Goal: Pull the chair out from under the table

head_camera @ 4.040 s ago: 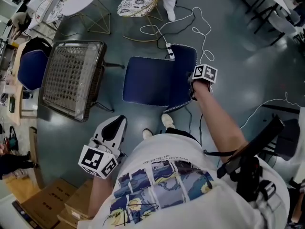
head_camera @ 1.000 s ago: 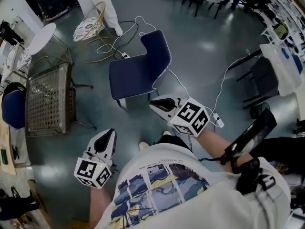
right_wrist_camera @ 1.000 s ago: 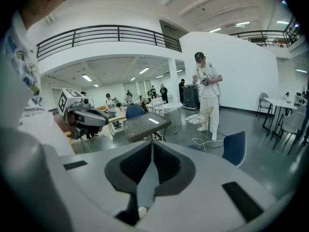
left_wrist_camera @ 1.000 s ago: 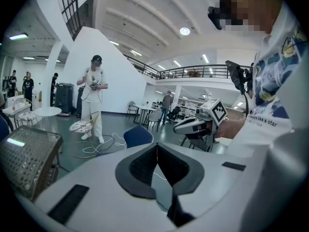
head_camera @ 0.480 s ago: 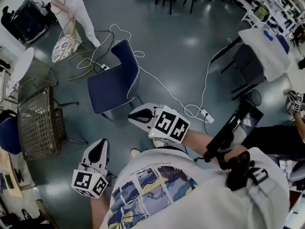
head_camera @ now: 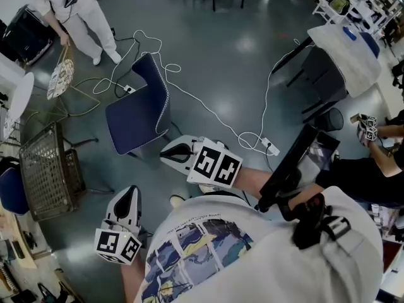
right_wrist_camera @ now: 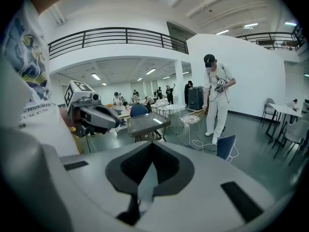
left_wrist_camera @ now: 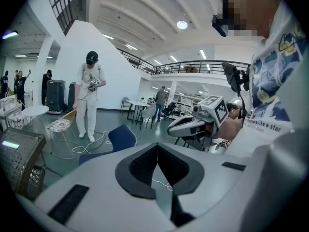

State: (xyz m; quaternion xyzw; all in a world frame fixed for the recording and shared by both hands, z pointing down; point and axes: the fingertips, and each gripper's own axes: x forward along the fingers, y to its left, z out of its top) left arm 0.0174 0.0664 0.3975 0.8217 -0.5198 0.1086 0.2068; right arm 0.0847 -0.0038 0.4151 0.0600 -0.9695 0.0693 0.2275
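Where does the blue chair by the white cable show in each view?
Head view: blue chair, upper left of centre.
Left gripper view: left of centre, below the middle.
Right gripper view: right of centre, low.
Shared landmark: the person in white, standing just beyond the chair in every view.

Navy chair point(head_camera: 130, 128), white cable point(head_camera: 209, 116), dark grey floor point(head_camera: 252, 74)

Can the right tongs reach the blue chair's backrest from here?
Probably, with a short reach: only bare floor lies between the right tongs and the blue chair. They are shut and empty.
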